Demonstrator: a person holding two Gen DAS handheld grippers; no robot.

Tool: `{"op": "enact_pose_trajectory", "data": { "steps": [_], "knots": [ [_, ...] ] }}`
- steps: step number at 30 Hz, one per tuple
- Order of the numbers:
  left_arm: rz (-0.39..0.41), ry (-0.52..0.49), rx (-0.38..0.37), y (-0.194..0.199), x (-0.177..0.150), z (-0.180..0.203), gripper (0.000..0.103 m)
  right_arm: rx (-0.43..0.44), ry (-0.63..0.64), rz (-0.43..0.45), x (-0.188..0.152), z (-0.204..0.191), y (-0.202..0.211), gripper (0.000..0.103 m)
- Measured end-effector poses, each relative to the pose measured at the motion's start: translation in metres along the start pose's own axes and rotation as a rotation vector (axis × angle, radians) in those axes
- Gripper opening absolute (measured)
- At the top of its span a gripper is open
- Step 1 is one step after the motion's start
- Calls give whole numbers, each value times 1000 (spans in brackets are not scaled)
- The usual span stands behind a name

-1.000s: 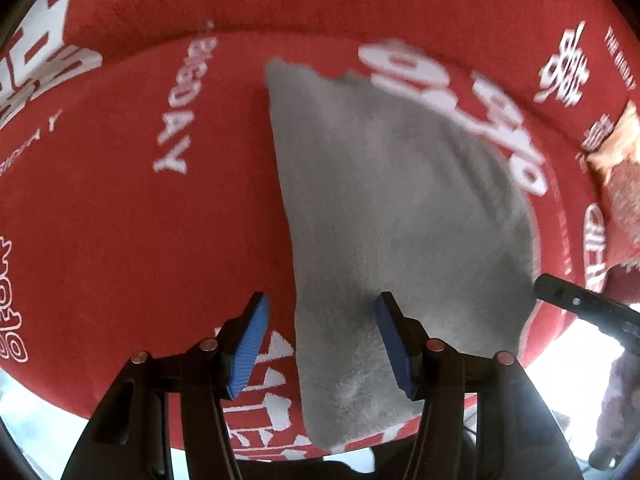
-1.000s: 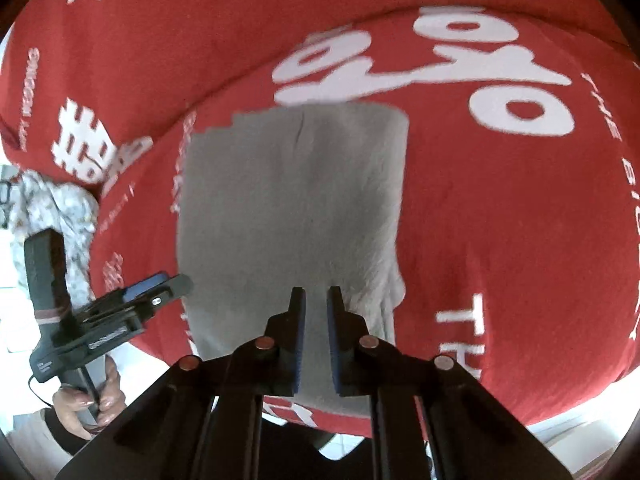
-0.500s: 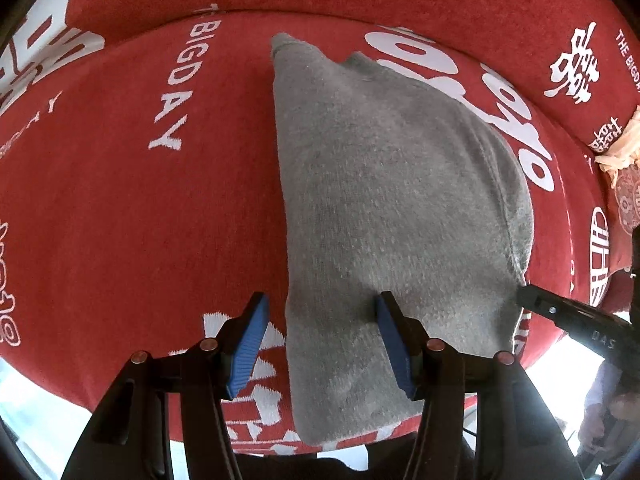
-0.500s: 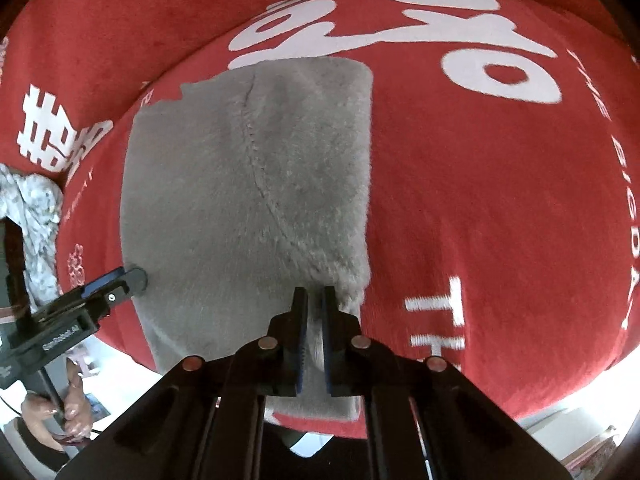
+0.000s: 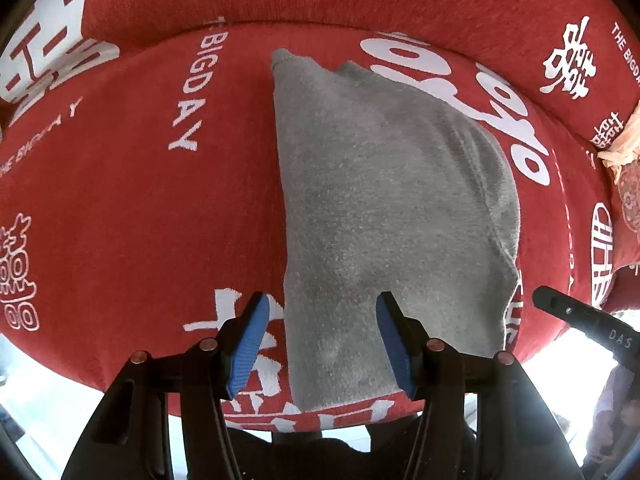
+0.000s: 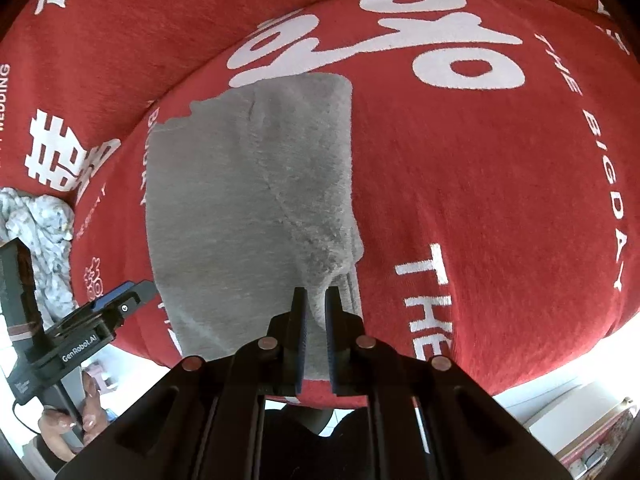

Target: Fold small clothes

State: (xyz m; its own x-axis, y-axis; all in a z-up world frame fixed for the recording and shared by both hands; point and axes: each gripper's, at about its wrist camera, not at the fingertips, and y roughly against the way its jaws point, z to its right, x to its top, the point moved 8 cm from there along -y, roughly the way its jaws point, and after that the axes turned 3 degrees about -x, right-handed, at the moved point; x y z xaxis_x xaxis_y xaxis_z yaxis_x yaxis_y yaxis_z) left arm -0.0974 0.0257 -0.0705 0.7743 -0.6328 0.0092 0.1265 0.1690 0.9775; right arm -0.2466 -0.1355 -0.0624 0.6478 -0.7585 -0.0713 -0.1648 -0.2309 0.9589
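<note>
- Grey garment (image 5: 384, 208) (image 6: 248, 208): lies flat on the red cushion (image 5: 132, 208) (image 6: 480, 184), reaching from mid-cushion to the near edge and hanging slightly over it.
- In the left wrist view: long straight left edge, notched far end, curved seam down the right side.
- In the right wrist view: a folded layer with a thick rolled edge along the right side, ending in a bunched corner near the front.
- Left gripper (image 5: 324, 340) (image 6: 120, 300): jaws wide apart, blue pads (image 5: 250, 344) facing inward, poised over the garment's near left part; the left pad above the red cover just outside the garment's left edge, the right pad above the grey cloth. Contact with the cloth cannot be told.
- Right gripper (image 6: 316, 320) (image 5: 576, 316): jaws nearly together, only a narrow gap between, with grey cloth of the bunched corner drawn up into that gap, so clamped on the garment near its front right corner.
- In the left wrist view, only a dark finger of the right gripper shows, just off the garment's near right corner at the cushion's right front edge.
- Cushion cover: red with white lettering and symbols.
- Pale patterned cloth (image 6: 36, 232): bunched beyond the cushion's left edge in the right wrist view.
</note>
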Motion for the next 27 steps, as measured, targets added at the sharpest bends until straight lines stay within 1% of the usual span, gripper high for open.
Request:
{"op": "enact_pose_trajectory", "data": {
  "steps": [3,6,8,9,10,11,12,13,14,15,16,17,19,21,23,25,27],
  "knots": [
    [-1,-5,10,5,-1,1,57,-8,7,3,1,-2,4,10],
    [-4,-12,20,11,-1,5,57,-43,26,5,3,-7,10,10],
    [3,-21,34,18,-1,7,58,-60,36,6,3,-10,15,13],
    [6,-25,40,21,-1,8,58,-75,45,6,4,-14,19,21],
    [8,-31,52,25,0,9,66,-83,51,6,4,-16,21,33],
    [10,-34,58,28,-1,9,83,-92,55,9,4,-18,24,40],
    [21,-39,71,33,0,10,87,-106,66,15,4,-22,28,49],
    [40,-46,82,38,1,10,88,-117,74,18,4,-25,30,53],
    [44,-53,86,41,2,11,88,-128,81,21,4,-28,32,55],
    [40,-55,86,42,1,11,88,-142,89,23,4,-30,34,59],
    [34,-51,84,43,1,11,88,-163,96,25,5,-33,36,66],
    [30,-42,83,44,1,10,88,-177,102,30,5,-34,37,70],
    [25,-20,86,46,0,8,88,-200,119,50,6,-40,42,81],
    [25,-13,98,49,0,6,88,-212,127,65,8,-43,45,82],
    [30,-16,104,51,0,6,88,-225,128,75,10,-45,47,90],
    [31,-22,115,53,-1,6,88,-239,125,85,11,-45,49,103],
    [32,-31,133,54,0,6,88,-247,118,99,11,-46,51,103]
  ]
}}
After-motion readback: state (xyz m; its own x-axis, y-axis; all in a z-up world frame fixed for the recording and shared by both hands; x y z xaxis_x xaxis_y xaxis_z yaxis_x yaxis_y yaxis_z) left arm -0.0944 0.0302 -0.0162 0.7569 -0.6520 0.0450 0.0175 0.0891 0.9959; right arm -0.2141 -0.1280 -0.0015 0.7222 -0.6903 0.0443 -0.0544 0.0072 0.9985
